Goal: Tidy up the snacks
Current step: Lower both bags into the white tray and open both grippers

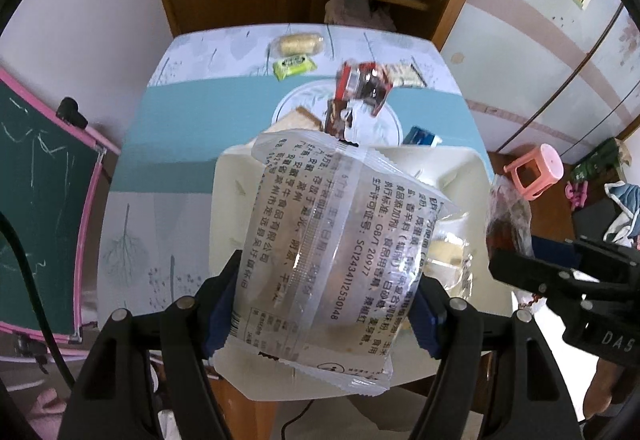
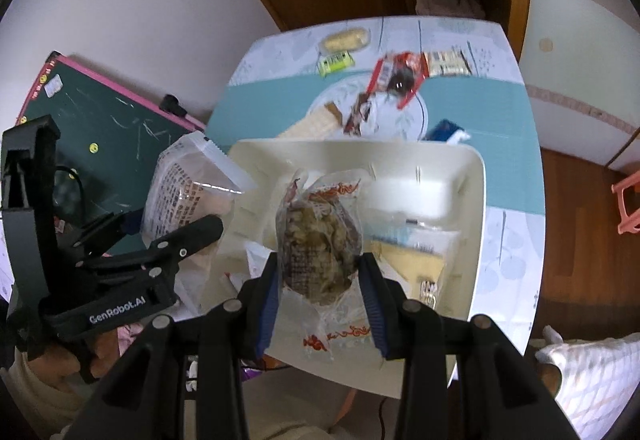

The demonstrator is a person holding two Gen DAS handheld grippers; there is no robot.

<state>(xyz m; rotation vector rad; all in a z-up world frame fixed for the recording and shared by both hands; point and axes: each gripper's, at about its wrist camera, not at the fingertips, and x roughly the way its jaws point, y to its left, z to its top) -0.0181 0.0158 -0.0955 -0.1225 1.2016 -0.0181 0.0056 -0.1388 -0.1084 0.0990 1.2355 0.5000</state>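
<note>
Left wrist view showed the left tool (image 1: 326,304) clamped on a clear printed snack packet (image 1: 320,252), its blue pads pressed against both sides of the wrapper. The packet hung above a white bin (image 1: 236,176) that stood at the near edge of the surface (image 1: 168,144), which was covered by a teal and pale leaf-patterned cloth. At the right edge of that view the right tool (image 1: 520,260) appeared, carrying a crinkled packet with dark contents (image 1: 510,216).

From the right wrist view, the right tool (image 2: 320,280) was clamped on that brown-filled snack packet (image 2: 318,236), a clear wrapper with red print, held over the inside of the white bin (image 2: 476,208). Several flat packets already lay in the bin's bottom, including a yellowish one (image 2: 408,260). The left tool (image 2: 172,224) showed at the left with its clear packet (image 2: 188,192), just outside the bin's left wall.

Farther back on the surface lay loose snacks: a beige roll in clear wrap (image 1: 298,44), a green packet (image 1: 294,66), a red and silver packet (image 1: 362,84), a dark brown bar (image 1: 338,116), a wafer-like sandwich piece (image 1: 298,120) and a blue packet (image 1: 420,138) just behind the bin. A pink stool (image 1: 534,170) stood on the floor to the right.
</note>
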